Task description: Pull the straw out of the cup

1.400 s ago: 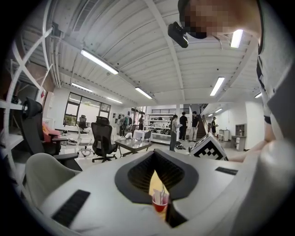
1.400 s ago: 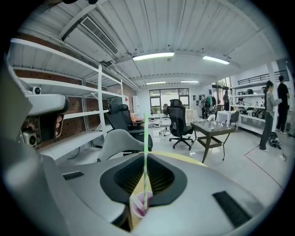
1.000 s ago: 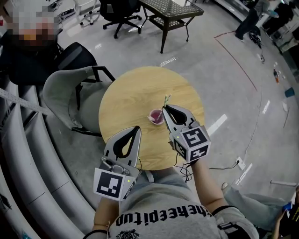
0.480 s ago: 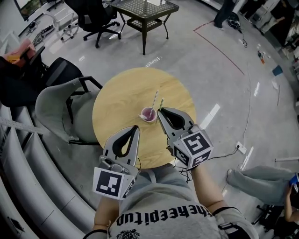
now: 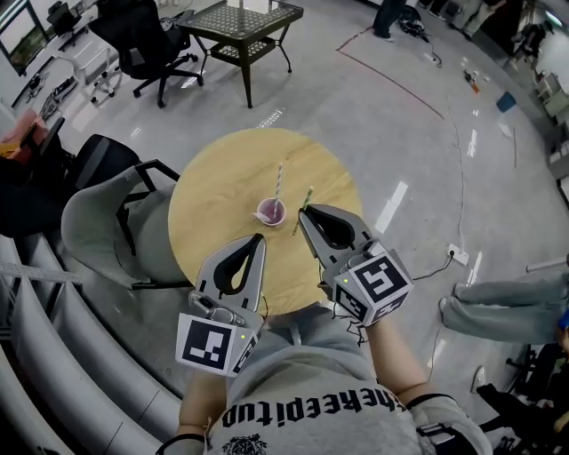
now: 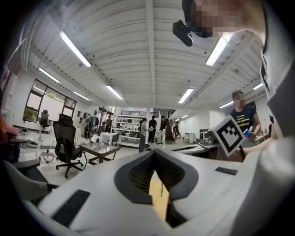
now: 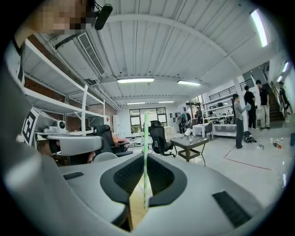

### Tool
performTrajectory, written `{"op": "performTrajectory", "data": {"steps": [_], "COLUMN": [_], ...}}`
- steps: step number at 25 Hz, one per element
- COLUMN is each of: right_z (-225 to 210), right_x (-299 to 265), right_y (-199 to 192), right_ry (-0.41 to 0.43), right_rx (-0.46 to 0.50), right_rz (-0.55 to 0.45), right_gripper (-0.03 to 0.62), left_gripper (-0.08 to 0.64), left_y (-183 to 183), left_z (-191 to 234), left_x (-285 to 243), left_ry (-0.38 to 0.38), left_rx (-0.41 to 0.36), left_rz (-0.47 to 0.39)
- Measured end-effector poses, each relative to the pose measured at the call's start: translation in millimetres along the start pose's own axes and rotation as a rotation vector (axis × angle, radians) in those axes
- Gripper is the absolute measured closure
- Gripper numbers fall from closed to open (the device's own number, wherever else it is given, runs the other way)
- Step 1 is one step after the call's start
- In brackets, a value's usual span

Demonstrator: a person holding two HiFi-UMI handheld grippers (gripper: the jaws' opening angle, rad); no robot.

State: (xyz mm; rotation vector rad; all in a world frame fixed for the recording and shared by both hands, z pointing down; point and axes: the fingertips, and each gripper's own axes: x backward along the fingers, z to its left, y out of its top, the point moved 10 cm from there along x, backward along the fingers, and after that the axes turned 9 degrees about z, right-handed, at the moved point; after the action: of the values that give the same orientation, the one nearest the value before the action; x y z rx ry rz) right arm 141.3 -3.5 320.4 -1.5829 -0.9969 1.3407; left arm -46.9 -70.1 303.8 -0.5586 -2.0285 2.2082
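Observation:
A small purple cup (image 5: 270, 211) stands near the middle of the round wooden table (image 5: 222, 173). A pale striped straw (image 5: 278, 182) leans in it. My right gripper (image 5: 305, 211) hovers just right of the cup, shut on a green straw (image 5: 308, 199) that hangs clear of the cup. In the right gripper view that green straw (image 7: 145, 156) rises upright from between the closed pads of the right gripper (image 7: 144, 205). My left gripper (image 5: 259, 240) is over the table's near edge, shut and holding nothing. In the left gripper view, the left gripper (image 6: 154, 156) frames a sliver of tabletop.
A grey armchair (image 5: 98, 213) stands against the table's left side. A black office chair (image 5: 133, 40) and a metal mesh table (image 5: 240, 22) are further back. Cables and a socket (image 5: 453, 256) lie on the floor to the right, near a person's legs (image 5: 507, 307).
My right gripper has risen and drawn back to the right with the green straw, which was at the cup and now hangs free of it. The left gripper has barely shifted.

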Motion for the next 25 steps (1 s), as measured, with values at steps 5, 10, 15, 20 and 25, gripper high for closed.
{"op": "performTrajectory", "data": {"steps": [5, 10, 15, 20, 25], "right_z": [10, 22, 31, 40, 46], "right_x": [18, 36, 54, 57, 56], "right_y": [-1, -1, 3, 0, -3], "right_ry": [-0.037, -0.062, -0.071, -0.067, -0.064], "right_rx": [-0.002, -0.001, 0.007, 0.018, 0.022], "right_rz": [-0.033, -0.061, -0.080, -0.090, -0.100], "right_gripper": [0.545, 0.545, 0.545, 0.545, 0.545], "left_gripper": [0.534, 0.534, 0.534, 0.534, 0.534], "left_y": [1, 3, 9, 6, 0], "left_z": [-5, -12, -21, -21, -18], "left_x": [4, 9, 16, 23, 28], "left_ry": [-0.045, -0.078, -0.087, -0.080, -0.073], "left_rx": [-0.021, -0.043, -0.051, -0.050, -0.054], "left_rz": [-0.008, -0.015, -0.012, -0.016, -0.020]}}
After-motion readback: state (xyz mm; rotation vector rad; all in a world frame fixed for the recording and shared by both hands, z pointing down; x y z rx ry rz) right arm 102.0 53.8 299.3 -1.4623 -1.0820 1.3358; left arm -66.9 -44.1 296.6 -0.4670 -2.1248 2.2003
